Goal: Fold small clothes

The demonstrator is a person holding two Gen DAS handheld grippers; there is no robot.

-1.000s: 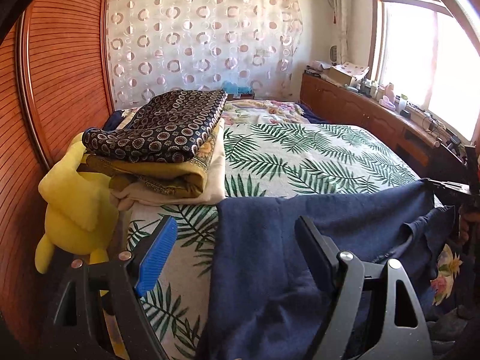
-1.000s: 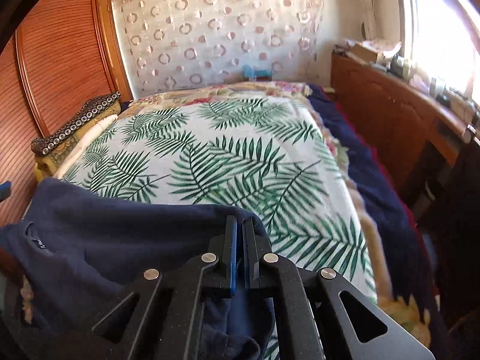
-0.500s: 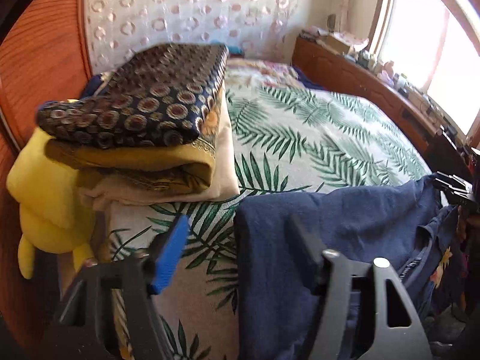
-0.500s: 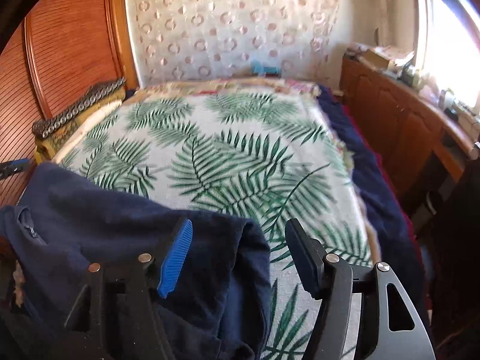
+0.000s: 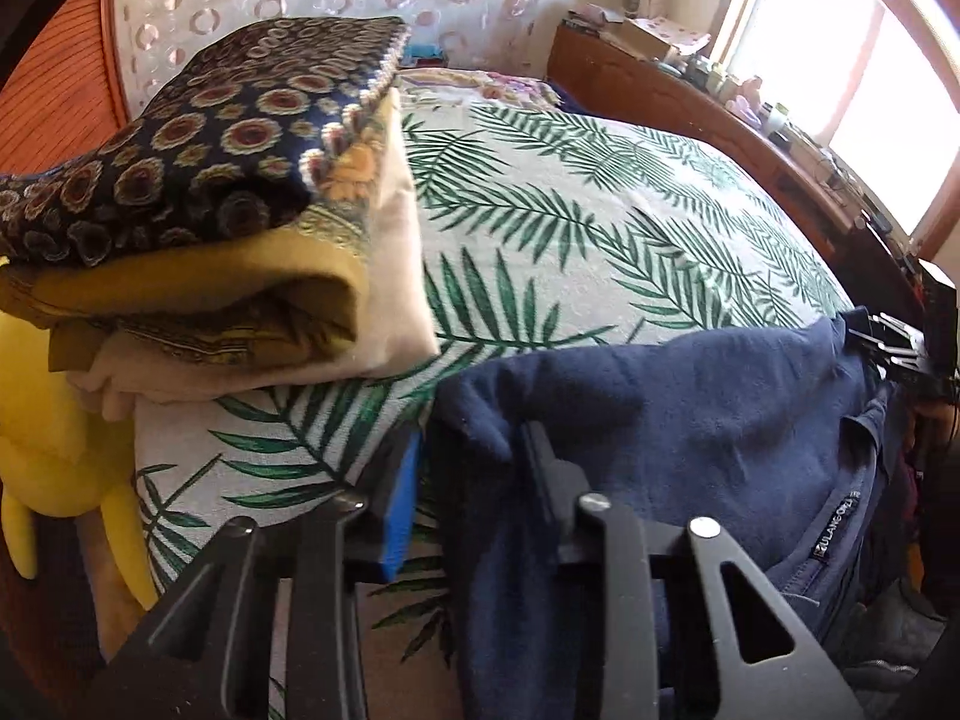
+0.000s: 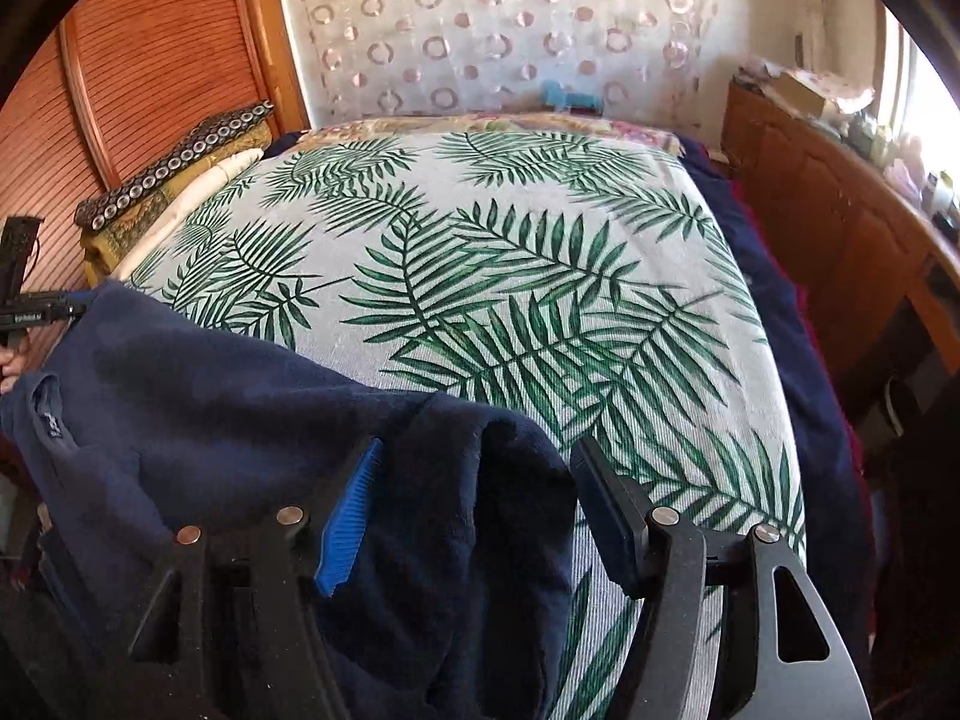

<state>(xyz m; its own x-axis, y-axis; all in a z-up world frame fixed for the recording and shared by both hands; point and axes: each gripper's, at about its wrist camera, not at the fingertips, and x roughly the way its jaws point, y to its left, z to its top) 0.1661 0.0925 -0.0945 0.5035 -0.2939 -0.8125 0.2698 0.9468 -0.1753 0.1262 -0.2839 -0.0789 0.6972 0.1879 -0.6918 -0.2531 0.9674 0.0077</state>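
A navy blue garment [image 5: 690,420] lies over the near edge of the leaf-print bed cover [image 5: 570,228]; a neck label shows at its right. My left gripper [image 5: 474,480] has closed partway around the garment's left corner, with a gap still between its fingers. In the right wrist view the same garment [image 6: 228,414] drapes over the near edge. My right gripper [image 6: 480,516] is open, its fingers on either side of the garment's right corner fold.
A stack of folded cloths [image 5: 198,210] sits at the bed's left edge, with a yellow plush toy [image 5: 54,432] below it. A wooden wardrobe [image 6: 120,90] stands left, a cluttered wooden counter [image 6: 840,210] right under the window.
My right gripper opened and let go of the garment's corner. My left gripper moved forward and down toward the garment's left corner and its fingers narrowed around it.
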